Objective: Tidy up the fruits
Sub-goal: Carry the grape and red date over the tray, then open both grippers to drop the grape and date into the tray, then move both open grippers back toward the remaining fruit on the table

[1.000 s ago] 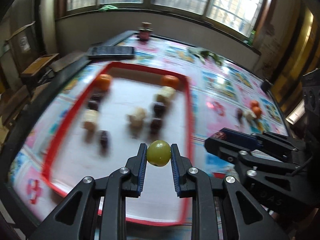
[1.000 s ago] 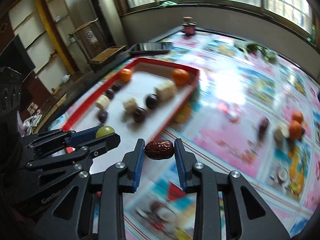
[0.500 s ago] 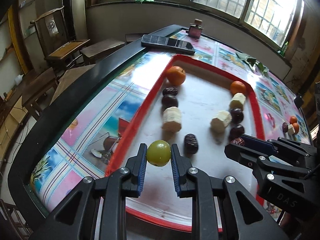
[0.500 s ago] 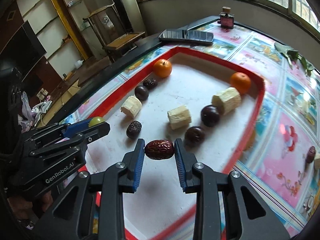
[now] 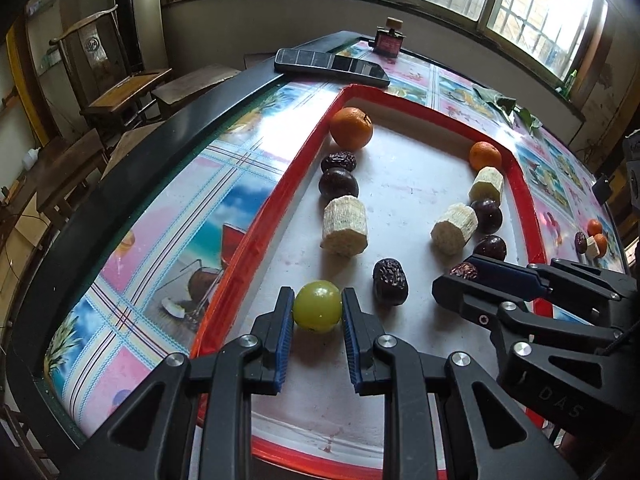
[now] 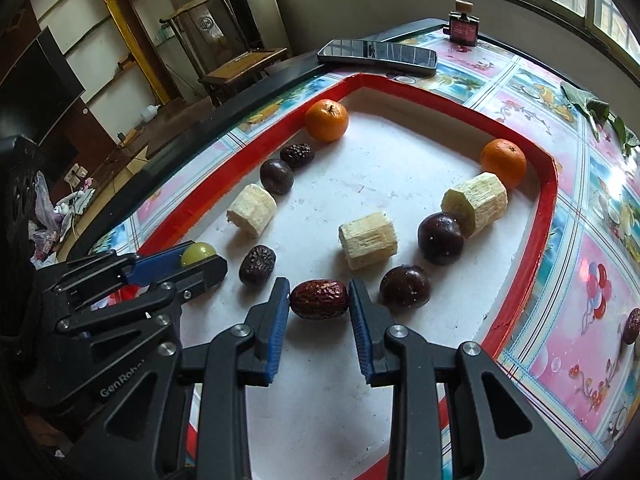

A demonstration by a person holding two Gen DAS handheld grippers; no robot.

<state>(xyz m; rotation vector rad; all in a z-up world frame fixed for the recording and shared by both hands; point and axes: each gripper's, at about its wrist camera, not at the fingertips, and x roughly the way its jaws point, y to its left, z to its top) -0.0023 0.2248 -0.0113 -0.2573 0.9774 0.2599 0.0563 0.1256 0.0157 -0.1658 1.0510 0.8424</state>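
Fruits fill a red-rimmed tray (image 5: 256, 236) on a table with a picture-printed cloth (image 5: 160, 216); nearest, the left gripper (image 5: 317, 314) is clamped on a green grape (image 5: 317, 312) over the tray's near-left part; the right gripper (image 6: 319, 300), its body marked "DAS" in the left view, pinches a red date (image 6: 319, 299) beside it; the left gripper's side reads "GenRob", the rest cut off; a loose dark date (image 5: 390, 282) lies between the 2 grippers; farther in sit 3 sugarcane chunks (image 5: 344, 226), dark round fruits (image 5: 338, 183) and 2 oranges (image 5: 351, 128); beyond the tray's far rim lie a phone (image 5: 332, 66) and a small red-labelled bottle (image 5: 389, 42), its writing unreadable; more fruit (image 5: 592, 238) waits on the cloth, well to the right.
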